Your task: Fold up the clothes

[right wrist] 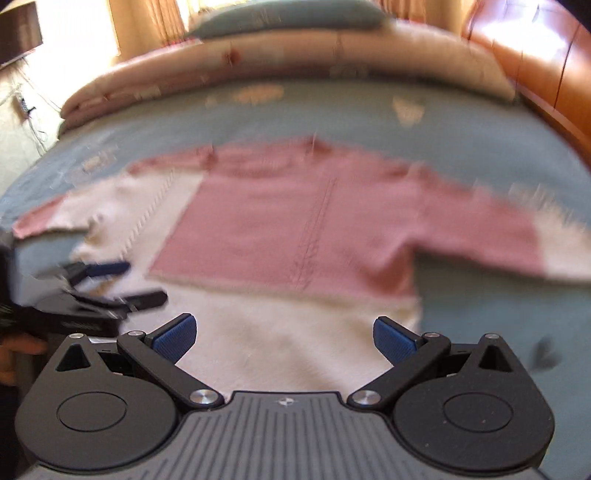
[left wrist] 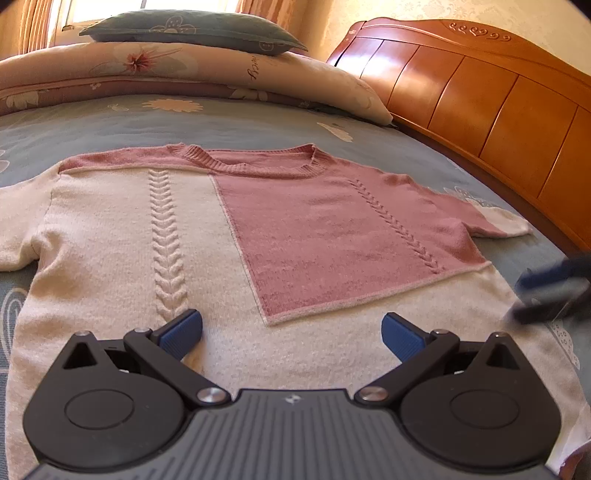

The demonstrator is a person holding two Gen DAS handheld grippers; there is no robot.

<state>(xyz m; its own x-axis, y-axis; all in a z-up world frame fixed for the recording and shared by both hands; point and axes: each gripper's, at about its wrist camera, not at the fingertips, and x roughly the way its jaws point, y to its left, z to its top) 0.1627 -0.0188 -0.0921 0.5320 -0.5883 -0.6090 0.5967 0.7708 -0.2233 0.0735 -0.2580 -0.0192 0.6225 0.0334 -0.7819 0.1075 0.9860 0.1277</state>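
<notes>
A pink and cream knitted sweater (left wrist: 236, 236) is lying flat, front up, on a blue floral bedspread (left wrist: 258, 122), its neckline pointing away toward the rolled quilt (left wrist: 166, 70) and the grey-blue pillow (left wrist: 192, 31) sitting on top of it. A wooden headboard (left wrist: 480, 96) is running along the right side of the bed.

The left gripper (left wrist: 291, 332) is hovering over the cream lower part of the sweater, near the hem, with its blue-padded fingers (left wrist: 183, 332) spread wide and nothing between them. The cable-knit stripe is running up just beyond the left finger, and the lower corner of the pink panel is lying just ahead, between the two fingers.

The right gripper (right wrist: 284, 334) is also standing with its fingers (right wrist: 393, 339) spread apart and gripping nothing, above the cream band toward the sweater's right edge. The right wrist view is heavily blurred, so whether the pads are touching the knit is hard to tell. Each gripper is showing at the edge of the other's view.
</notes>
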